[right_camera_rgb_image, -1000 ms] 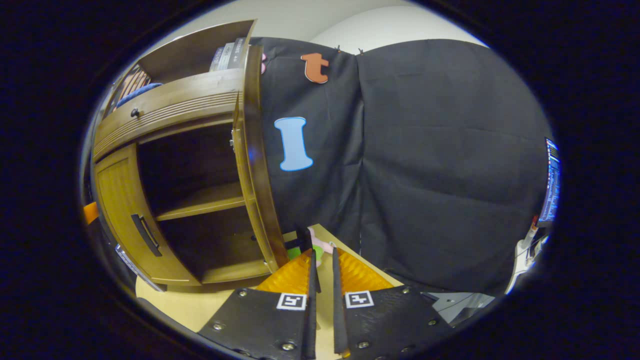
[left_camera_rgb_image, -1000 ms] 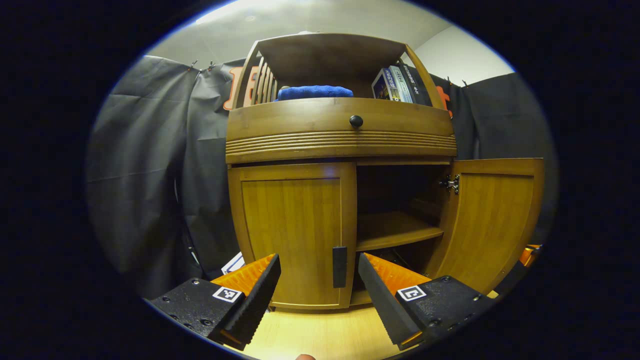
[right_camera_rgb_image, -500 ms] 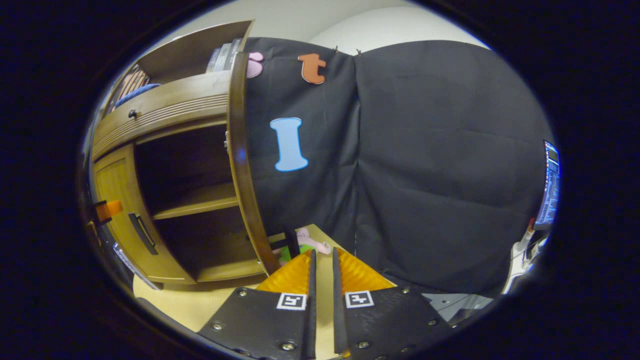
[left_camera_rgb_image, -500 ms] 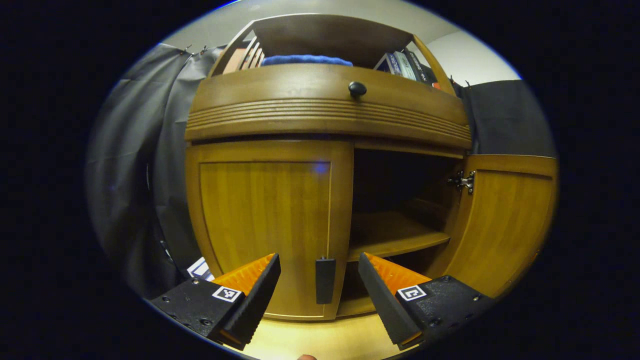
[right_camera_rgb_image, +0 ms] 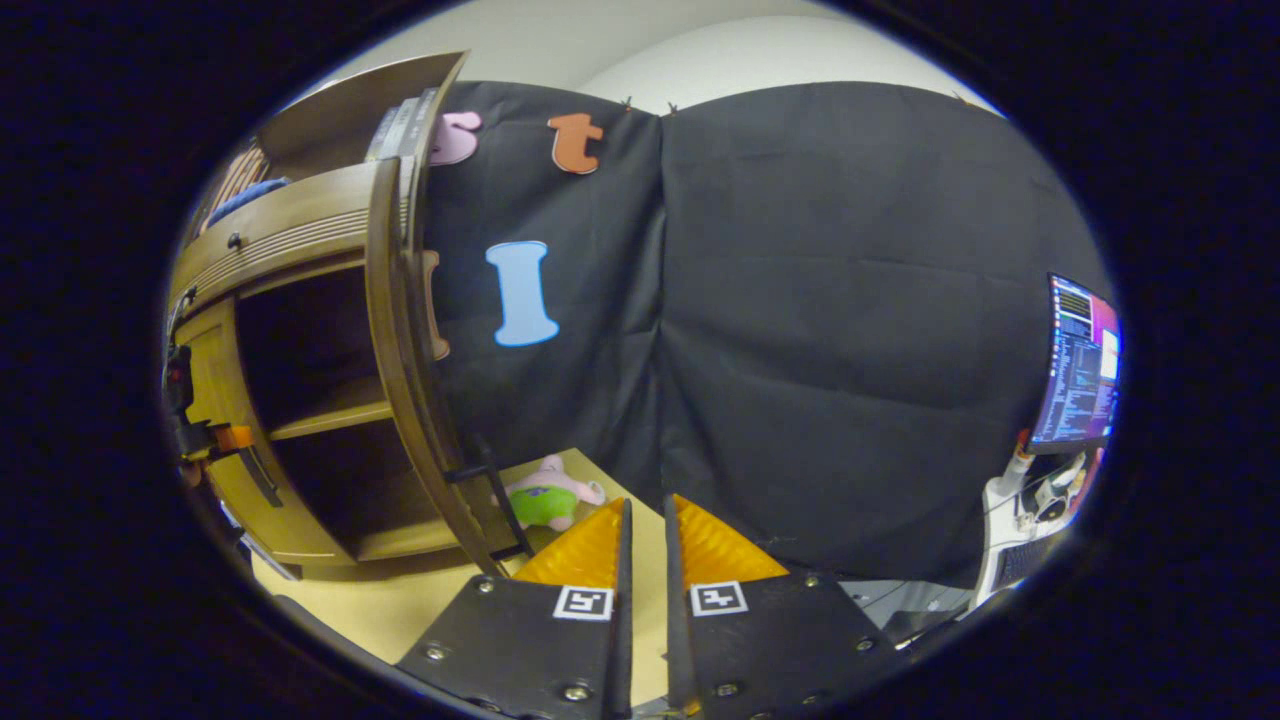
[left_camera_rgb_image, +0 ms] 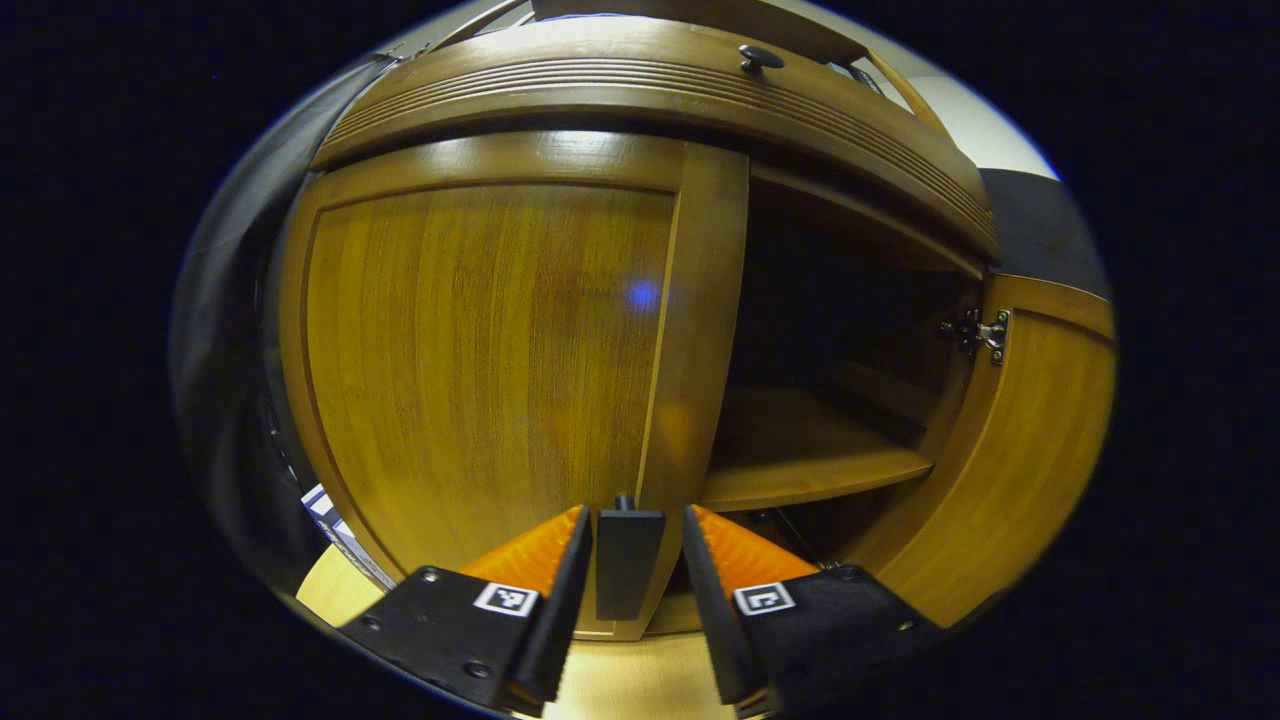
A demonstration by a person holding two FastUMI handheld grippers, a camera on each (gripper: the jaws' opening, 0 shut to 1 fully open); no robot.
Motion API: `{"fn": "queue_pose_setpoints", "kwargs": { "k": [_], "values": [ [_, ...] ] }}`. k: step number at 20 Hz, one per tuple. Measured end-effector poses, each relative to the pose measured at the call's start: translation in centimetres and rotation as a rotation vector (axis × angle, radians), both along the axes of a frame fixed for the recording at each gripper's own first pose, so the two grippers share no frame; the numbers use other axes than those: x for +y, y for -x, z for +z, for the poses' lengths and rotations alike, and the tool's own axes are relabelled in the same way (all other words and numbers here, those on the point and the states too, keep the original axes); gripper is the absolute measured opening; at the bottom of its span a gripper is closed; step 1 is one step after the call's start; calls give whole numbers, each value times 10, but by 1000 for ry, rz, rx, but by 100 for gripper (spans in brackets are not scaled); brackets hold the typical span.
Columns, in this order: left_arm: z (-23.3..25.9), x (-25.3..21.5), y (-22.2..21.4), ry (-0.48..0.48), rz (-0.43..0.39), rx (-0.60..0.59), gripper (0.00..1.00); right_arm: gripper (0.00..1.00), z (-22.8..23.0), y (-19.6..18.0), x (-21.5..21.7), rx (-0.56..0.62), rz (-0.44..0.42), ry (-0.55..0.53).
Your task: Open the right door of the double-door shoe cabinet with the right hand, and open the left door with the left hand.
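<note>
- Your left gripper [left_camera_rgb_image: 635, 560] sits at 6 o'clock in the left gripper view, its fingers apart on either side of the handle [left_camera_rgb_image: 628, 562] of the left door [left_camera_rgb_image: 490, 350], with a sliver of gap showing on each side, so they are not pressing on it yet.
- The left door looks shut, flush under the drawer [left_camera_rgb_image: 650, 85] with the round knob [left_camera_rgb_image: 760, 57] at 12 o'clock; the handle stands upright on the door's edge nearest the cabinet's middle.
- The right door [left_camera_rgb_image: 1010, 450] hangs open at 3 o'clock, its hinge [left_camera_rgb_image: 975, 332] bare and the shelf [left_camera_rgb_image: 810, 465] exposed, so that half of the job looks finished.
- In the right gripper view, your right gripper [right_camera_rgb_image: 643, 560] points away from the cabinet toward the cloth wall, fingers nearly together with nothing between them; the open right door [right_camera_rgb_image: 400, 340] shows edge-on at 9 o'clock, with a stuffed toy [right_camera_rgb_image: 548, 497] on the table [right_camera_rgb_image: 400, 610] just past it.
- Close the left fingers squarely on the handle's flat sides, near its middle, before pulling at all; a pinch at the tip would likely slip.
- The door presumably hinges at its outer edge, toward 9 o'clock. Pull toward yourself first, then let your hand follow the arc outward that way instead of dragging straight back.
- Keep the wrist free to turn with the door, so the fingers stay flat on the handle and do not twist it.
</note>
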State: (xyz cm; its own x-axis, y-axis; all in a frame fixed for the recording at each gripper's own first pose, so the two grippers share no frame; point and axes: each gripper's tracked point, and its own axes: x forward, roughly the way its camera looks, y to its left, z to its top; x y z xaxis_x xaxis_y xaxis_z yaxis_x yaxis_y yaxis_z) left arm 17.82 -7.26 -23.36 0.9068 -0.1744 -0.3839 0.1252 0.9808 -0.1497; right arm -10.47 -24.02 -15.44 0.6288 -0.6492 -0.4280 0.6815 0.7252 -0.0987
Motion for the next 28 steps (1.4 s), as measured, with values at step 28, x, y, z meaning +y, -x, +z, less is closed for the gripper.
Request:
{"fn": "queue_pose_setpoints", "kwargs": {
  "k": [28],
  "values": [
    [37,140,188,117,225,20,16,13,-9,-16,42,31,248,-83]
  ]
}}
